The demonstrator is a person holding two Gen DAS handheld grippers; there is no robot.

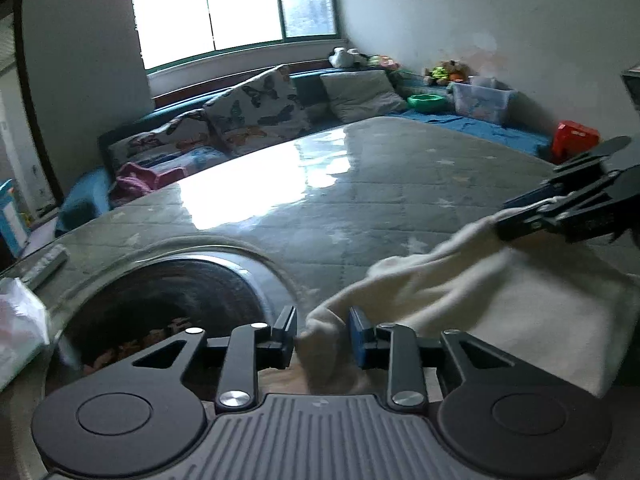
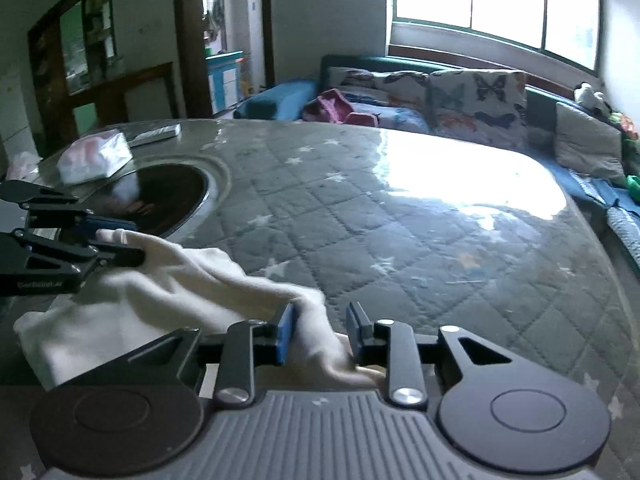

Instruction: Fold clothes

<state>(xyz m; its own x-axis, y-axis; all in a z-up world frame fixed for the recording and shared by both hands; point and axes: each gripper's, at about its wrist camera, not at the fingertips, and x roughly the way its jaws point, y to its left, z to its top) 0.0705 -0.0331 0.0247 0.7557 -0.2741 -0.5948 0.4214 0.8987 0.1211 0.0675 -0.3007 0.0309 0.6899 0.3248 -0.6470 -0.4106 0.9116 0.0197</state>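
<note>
A white garment (image 1: pixel 472 304) hangs stretched between both grippers above the near edge of the grey quilted table (image 1: pixel 360 184). My left gripper (image 1: pixel 322 336) has one corner of the cloth between its jaws. My right gripper (image 2: pixel 320 334) has the other corner between its jaws. In the left wrist view the right gripper (image 1: pixel 520 216) shows at the right, shut on the cloth. In the right wrist view the left gripper (image 2: pixel 120 246) shows at the left, shut on the garment (image 2: pixel 132 304). The cloth sags below them.
A round dark recessed hob (image 2: pixel 160 196) sits in the table's left part. A tissue pack (image 2: pixel 94 156) and a remote (image 2: pixel 154 134) lie beyond it. A sofa with butterfly cushions (image 2: pixel 476 100) stands behind the table, under the window. A clear bin (image 1: pixel 482 100) and a red box (image 1: pixel 574 140) are at the right.
</note>
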